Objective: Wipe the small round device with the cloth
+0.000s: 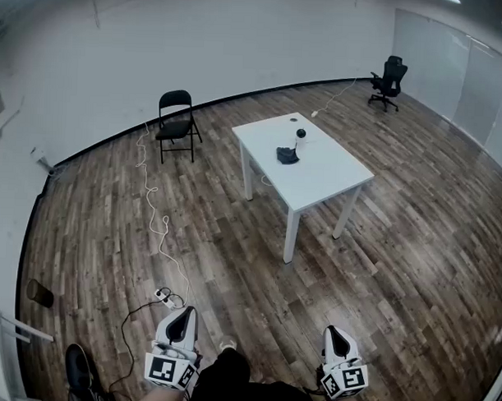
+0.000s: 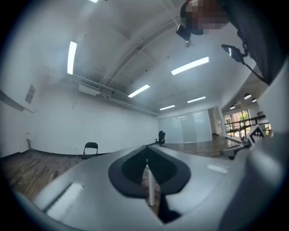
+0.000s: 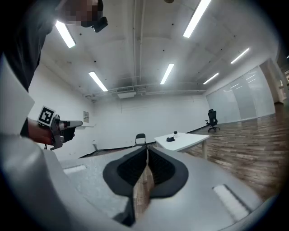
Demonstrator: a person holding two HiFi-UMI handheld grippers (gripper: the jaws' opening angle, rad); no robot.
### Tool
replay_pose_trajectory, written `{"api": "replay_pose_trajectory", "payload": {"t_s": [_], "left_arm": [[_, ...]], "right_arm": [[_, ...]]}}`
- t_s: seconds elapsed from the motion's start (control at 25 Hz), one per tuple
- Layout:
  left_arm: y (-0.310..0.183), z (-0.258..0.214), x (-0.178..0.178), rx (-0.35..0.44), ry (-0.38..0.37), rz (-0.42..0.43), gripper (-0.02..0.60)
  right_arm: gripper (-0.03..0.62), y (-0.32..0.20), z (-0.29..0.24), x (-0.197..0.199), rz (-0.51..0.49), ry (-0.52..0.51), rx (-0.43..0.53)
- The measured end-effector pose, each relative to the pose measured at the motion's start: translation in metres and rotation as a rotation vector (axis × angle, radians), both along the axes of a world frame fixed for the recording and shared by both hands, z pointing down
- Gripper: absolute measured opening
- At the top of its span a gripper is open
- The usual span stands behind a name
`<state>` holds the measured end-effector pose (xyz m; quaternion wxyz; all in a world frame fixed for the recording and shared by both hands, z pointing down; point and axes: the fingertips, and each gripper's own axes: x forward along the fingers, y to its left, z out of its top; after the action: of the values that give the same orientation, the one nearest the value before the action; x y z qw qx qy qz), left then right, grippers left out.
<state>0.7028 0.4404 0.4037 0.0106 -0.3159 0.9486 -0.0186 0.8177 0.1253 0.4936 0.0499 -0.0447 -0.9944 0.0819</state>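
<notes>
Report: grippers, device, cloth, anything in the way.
Left gripper, right gripper shut, empty, far from table. Small round device, dark cloth sit on it. Floor cable left of path.

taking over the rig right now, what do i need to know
Left gripper: jaws together, empty, held level at the person's waist.
Right gripper: jaws together, empty, also level at the waist.
Things: the dark cloth lies crumpled on the white table across the room, just on the near side of the small round device. Neither is within reach from here.
Done: nothing of the wipe; the cloth is not picked up.
Left: walk to the table, probably passing the cable on the floor, take the cloth in one gripper and wipe the device.
</notes>
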Motion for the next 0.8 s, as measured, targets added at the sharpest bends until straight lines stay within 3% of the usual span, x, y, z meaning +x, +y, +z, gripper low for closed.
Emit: {"api": "replay_pose_trajectory", "payload": {"t_s": [0.2, 0.44, 0.56, 0.68, 0.8], "left_arm": [[0.010, 0.003, -0.032, 0.059, 0.026, -0.010, 0.008], [0.018, 0.024, -0.082, 0.087, 0.108, -0.037, 0.008], [0.014, 0.036, -0.108, 0.038, 0.092, -0.032, 0.008], [-0.001, 0.031, -0.132, -0.045, 0.021, 0.039, 0.008], [-0.015, 0.028, -0.167, -0.071, 0.027, 0.100, 0.008]], "right_arm": [[0.002, 0.006, -0.008, -0.033, -0.014, -0.041, 0.032], [0.002, 0.012, 0.006, -0.064, -0.023, 0.030, 0.048], [0.002, 0.005, 0.013, -0.083, 0.012, 0.055, 0.042], [0.002, 0.006, 0.018, -0.112, 0.042, 0.091, 0.022], [0.002, 0.013, 0.015, -0.154, 0.051, 0.108, 0.001]]}}
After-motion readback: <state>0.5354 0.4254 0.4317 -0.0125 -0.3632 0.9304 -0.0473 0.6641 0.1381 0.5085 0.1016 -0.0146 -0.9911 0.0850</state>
